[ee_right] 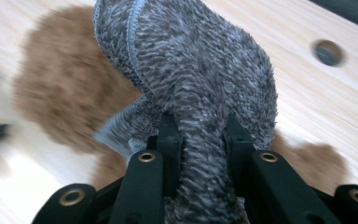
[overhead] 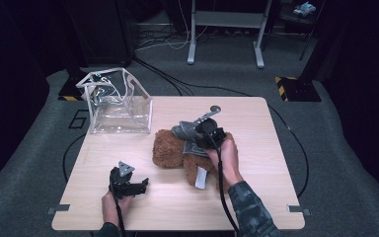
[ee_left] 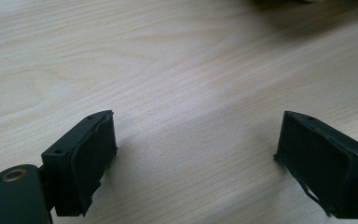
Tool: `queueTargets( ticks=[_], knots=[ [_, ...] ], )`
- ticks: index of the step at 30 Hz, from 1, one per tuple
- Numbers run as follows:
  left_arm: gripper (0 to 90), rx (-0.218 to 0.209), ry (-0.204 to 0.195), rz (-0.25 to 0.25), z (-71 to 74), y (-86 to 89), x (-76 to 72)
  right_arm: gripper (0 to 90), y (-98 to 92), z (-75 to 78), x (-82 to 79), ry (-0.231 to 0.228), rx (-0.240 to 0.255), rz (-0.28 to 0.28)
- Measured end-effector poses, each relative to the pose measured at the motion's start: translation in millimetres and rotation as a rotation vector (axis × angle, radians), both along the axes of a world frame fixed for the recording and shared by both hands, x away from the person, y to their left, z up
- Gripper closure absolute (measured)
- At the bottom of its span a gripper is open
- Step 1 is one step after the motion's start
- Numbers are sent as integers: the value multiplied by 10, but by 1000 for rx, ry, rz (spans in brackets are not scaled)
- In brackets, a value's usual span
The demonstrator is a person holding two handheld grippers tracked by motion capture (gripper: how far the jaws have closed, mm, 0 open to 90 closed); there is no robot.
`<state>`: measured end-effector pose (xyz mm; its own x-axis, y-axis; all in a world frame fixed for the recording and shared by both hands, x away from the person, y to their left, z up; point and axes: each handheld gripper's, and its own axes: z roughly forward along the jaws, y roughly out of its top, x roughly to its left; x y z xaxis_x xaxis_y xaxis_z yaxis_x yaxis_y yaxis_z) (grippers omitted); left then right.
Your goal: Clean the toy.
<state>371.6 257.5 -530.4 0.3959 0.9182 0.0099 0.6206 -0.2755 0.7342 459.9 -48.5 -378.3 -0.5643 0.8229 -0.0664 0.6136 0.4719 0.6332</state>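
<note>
- You are pinching a fold of the grey cloth in your right gripper, jaws narrow and clamped on it, over the brown teddy bear lying mid-table.
- Your left gripper is waiting near the table's front edge, jaws wide and holding nothing.
- You are likely pulling the cloth off the bear; next, steady the bear with your free gripper.
- Count: one bear, one grey cloth, one clear bag, two grippers.
</note>
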Motion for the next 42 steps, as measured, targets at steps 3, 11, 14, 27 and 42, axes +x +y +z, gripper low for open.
queueTargets(
  ticks=[3, 11, 14, 27, 42],
  knots=[
    [114, 0, 0, -1, 0, 0, 0, 740, -214, 0, -26, -1, 11, -42],
    [114, -1, 0, 0, 0, 0, 0, 741, -684, 24, -88, -24, -3, -138],
    [114, 0, 0, 0, 0, 0, 1, 742, -799, -2, -86, -11, -1, -164],
    [114, 6, 2, -5, 2, 4, 0, 739, -201, 204, -88, -47, 148, 2],
    [114, 0, 0, 0, 0, 0, 1, 741, 73, -65, 12, -3, 73, 41]
  ],
)
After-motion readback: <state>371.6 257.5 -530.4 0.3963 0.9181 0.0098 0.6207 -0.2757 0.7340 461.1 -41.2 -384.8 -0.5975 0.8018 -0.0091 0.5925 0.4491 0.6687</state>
